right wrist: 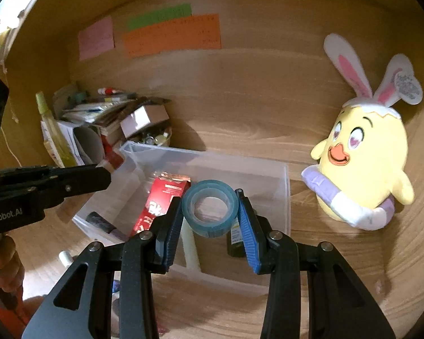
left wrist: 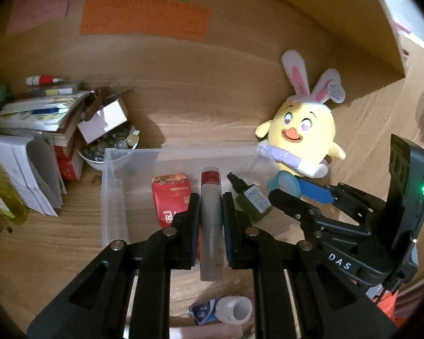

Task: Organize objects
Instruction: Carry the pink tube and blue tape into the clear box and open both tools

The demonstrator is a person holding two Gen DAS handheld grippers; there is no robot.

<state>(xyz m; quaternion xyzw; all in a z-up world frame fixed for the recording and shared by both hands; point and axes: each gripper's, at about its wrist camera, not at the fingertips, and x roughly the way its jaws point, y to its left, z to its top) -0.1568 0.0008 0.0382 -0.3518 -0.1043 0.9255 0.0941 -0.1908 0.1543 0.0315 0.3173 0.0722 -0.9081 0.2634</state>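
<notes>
Tape roll (right wrist: 210, 207) clamped between right fingers (right wrist: 247, 220) (over bin (right wrist: 285, 197)).

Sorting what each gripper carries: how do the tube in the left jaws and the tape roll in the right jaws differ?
The tube is long, slim and greyish with a red end; the tape roll is a short blue ring with an open core. The tube needs nearly closed jaws, the tape roll wider ones. Both are clamped above the clear plastic bin.

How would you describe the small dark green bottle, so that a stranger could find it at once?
Look at the clear plastic bin on the wooden desk, left of the yellow chick plush. Inside, at its right end, lies the green spray bottle. Unlike the red box beside it, it is dark green, with a black spray cap and a pale label.
</notes>
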